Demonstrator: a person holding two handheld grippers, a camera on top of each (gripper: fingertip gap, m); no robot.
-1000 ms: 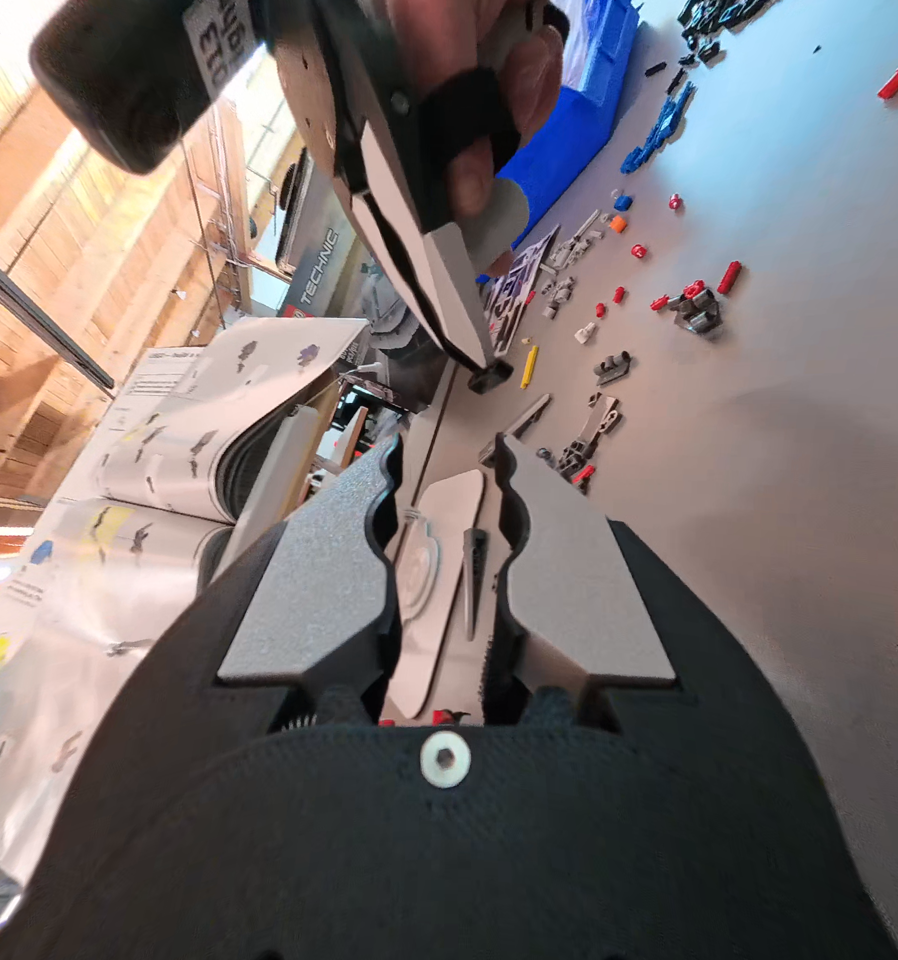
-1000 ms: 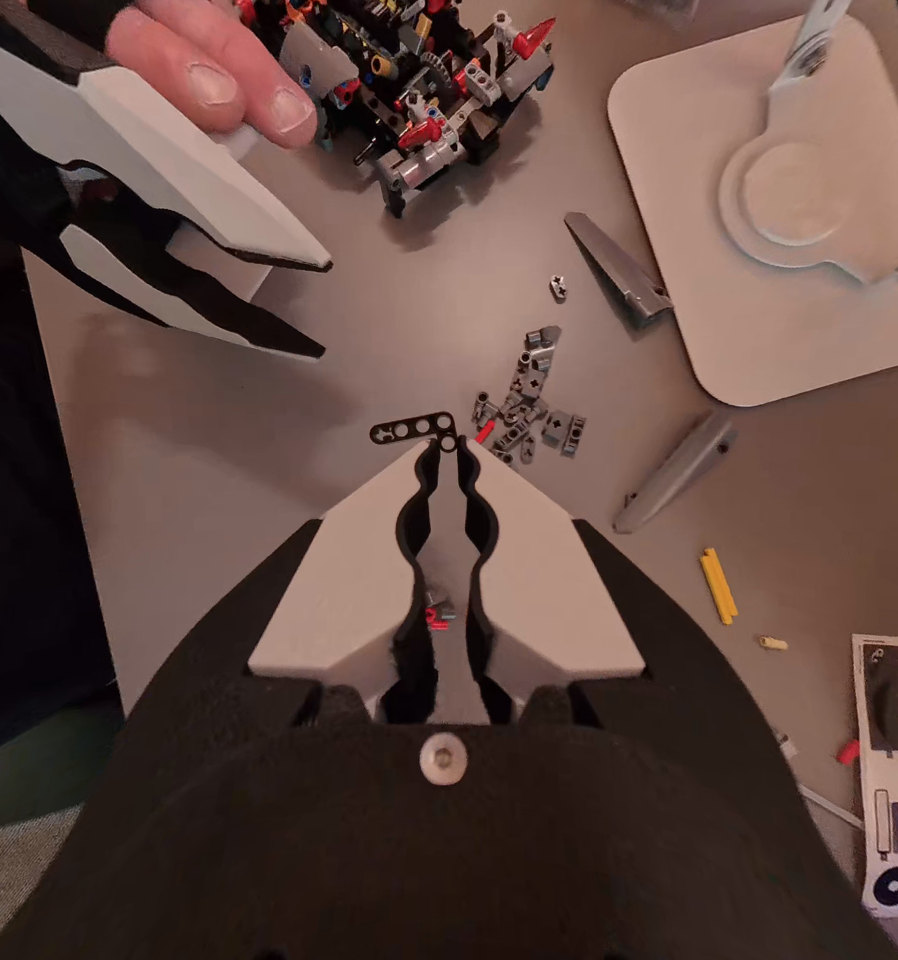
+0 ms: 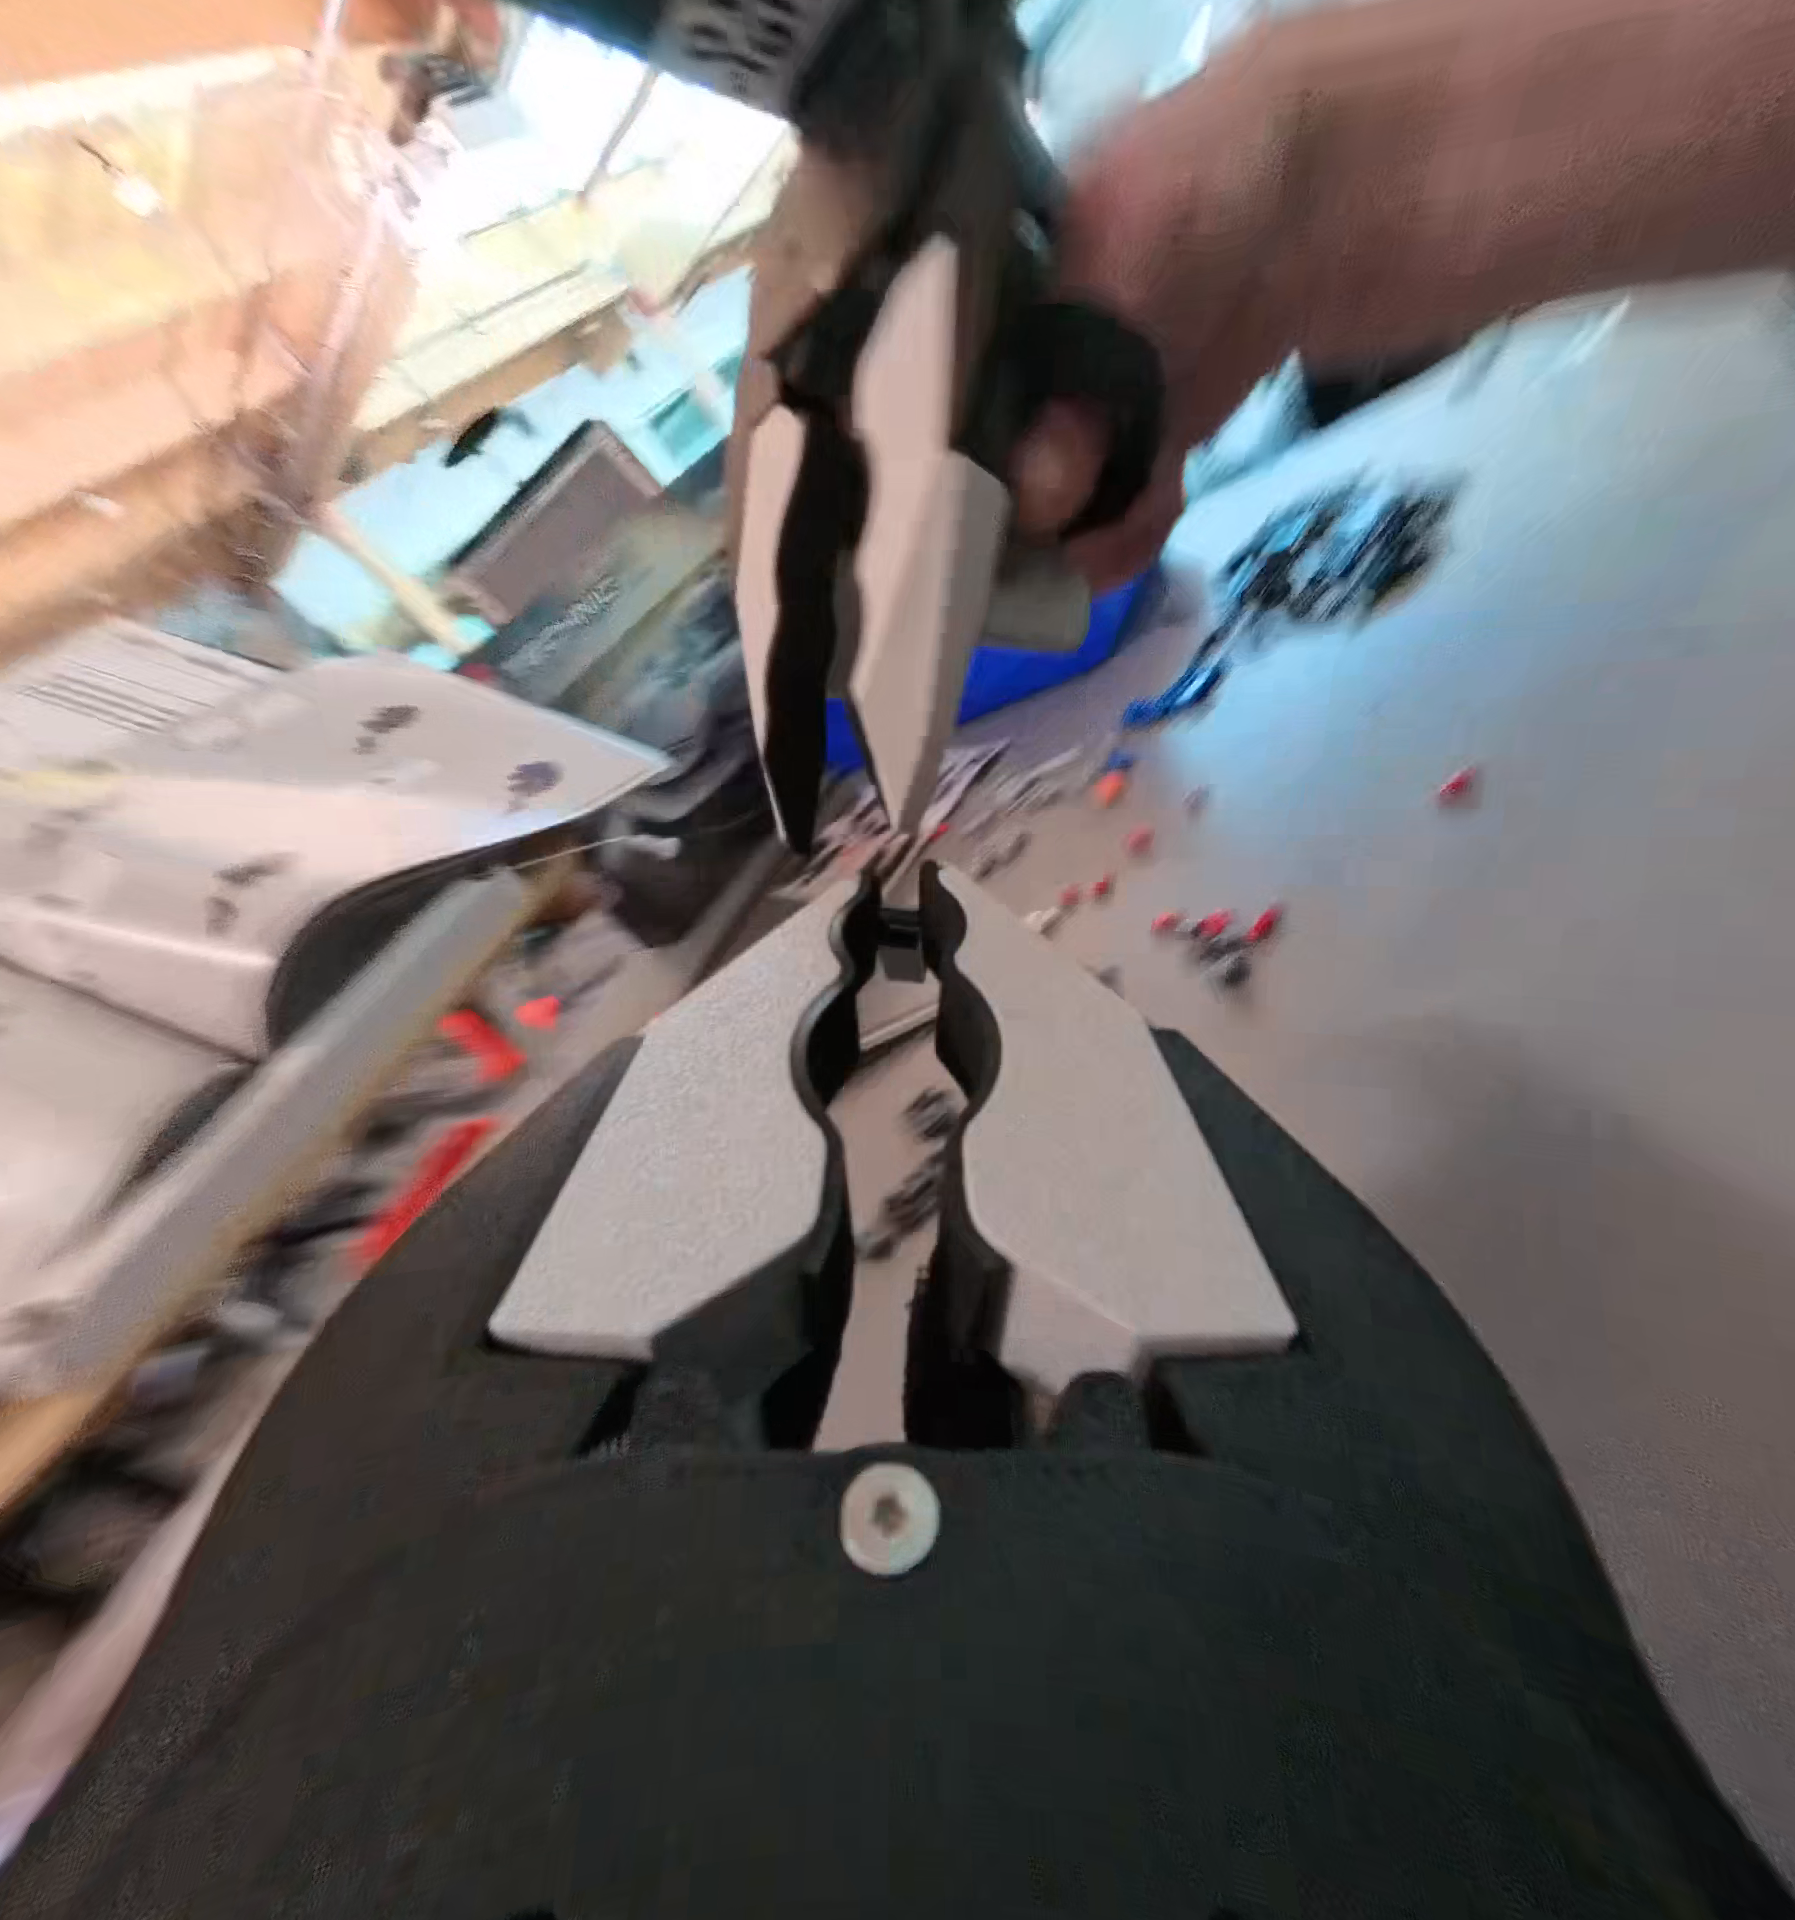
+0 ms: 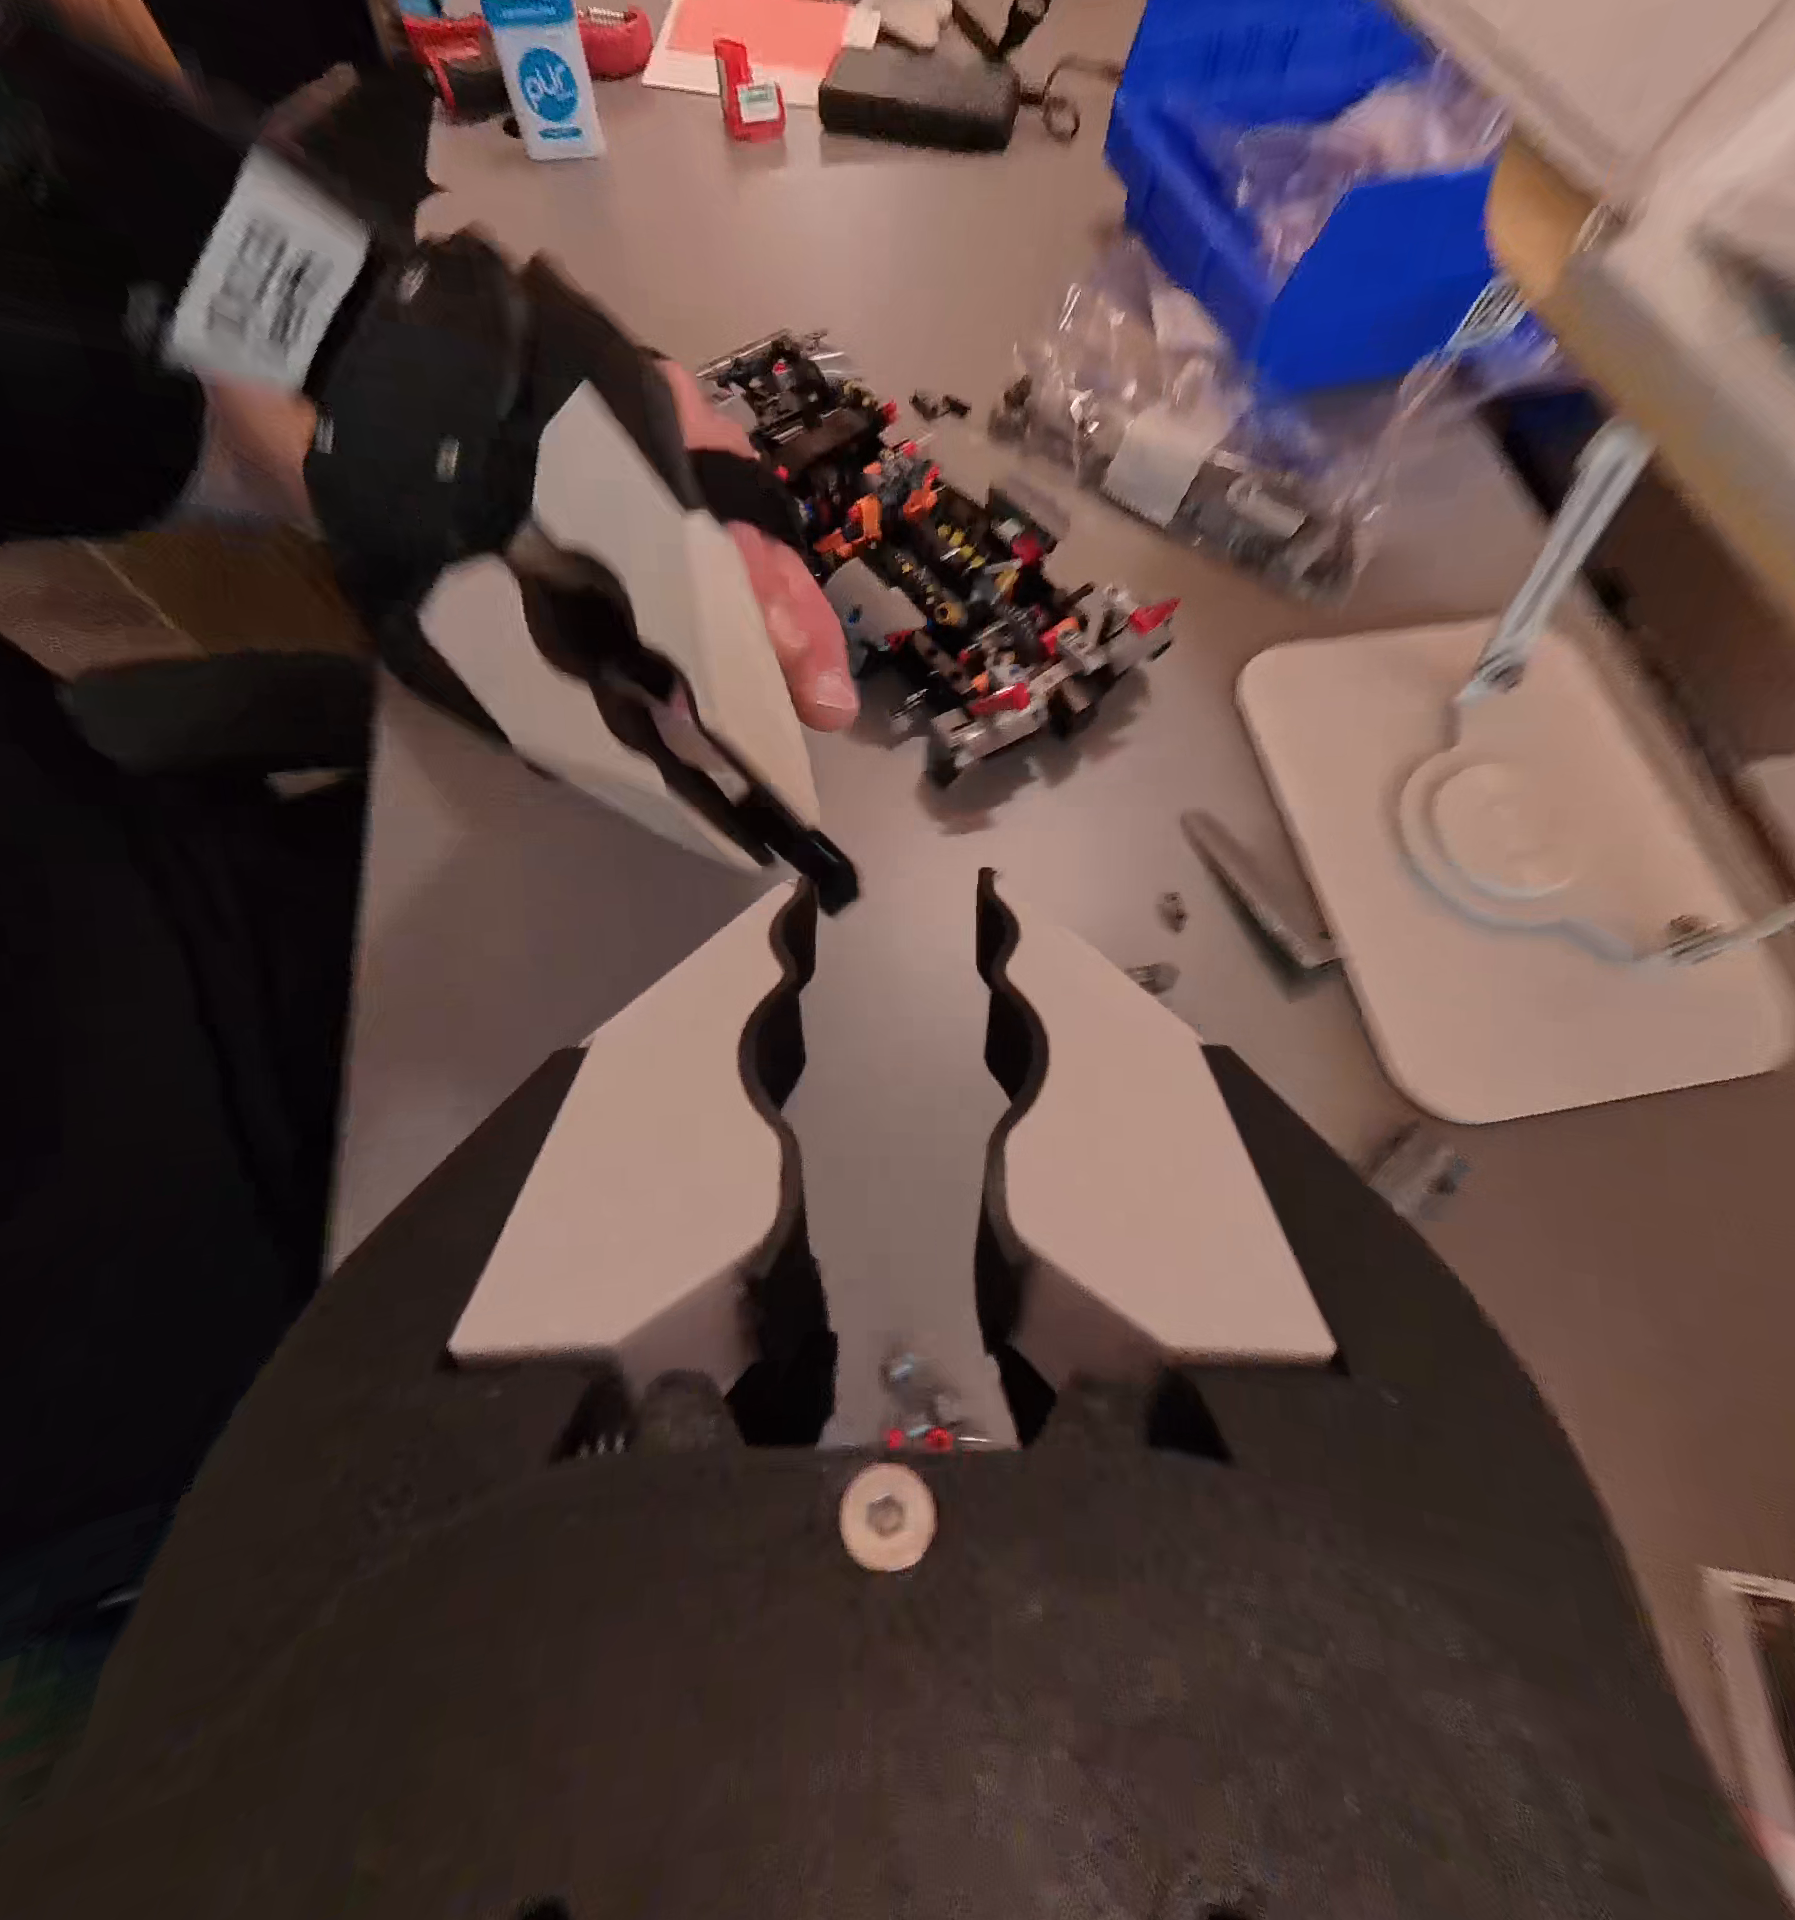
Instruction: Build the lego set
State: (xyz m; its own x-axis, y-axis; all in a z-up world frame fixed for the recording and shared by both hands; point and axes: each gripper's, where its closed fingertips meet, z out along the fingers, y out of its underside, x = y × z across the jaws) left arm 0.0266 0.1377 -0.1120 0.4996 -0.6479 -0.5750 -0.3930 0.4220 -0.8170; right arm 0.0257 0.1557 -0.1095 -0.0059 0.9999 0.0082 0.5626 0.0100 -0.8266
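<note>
My left gripper (image 3: 898, 909) is shut on a small black perforated beam (image 3: 898, 940) that sits crosswise between its fingertips. The right wrist view confirms this: the left gripper (image 4: 784, 836) comes in from the upper left with the black beam (image 4: 825, 878) sticking out of its tips. My right gripper (image 4: 888, 894) is open and empty, and the beam's end lies just beside its left fingertip. In the left wrist view the right gripper (image 3: 851, 821) hangs tips-down just above my left fingertips, with its jaws apart.
A brick-built car chassis (image 4: 955, 582) stands on the grey table (image 4: 976, 260) beyond the grippers. A white pad with a stand (image 4: 1495, 883), a grey blade part (image 4: 1257, 894), plastic bags (image 4: 1184, 447) and a blue bin (image 4: 1319, 208) lie right. An open booklet (image 3: 249, 790) lies left. My left and right fingertips are right by each other.
The right gripper held the black beam by its tips and has opened. The left gripper was open and has shut on the beam. Both grippers have swung to new angles.
</note>
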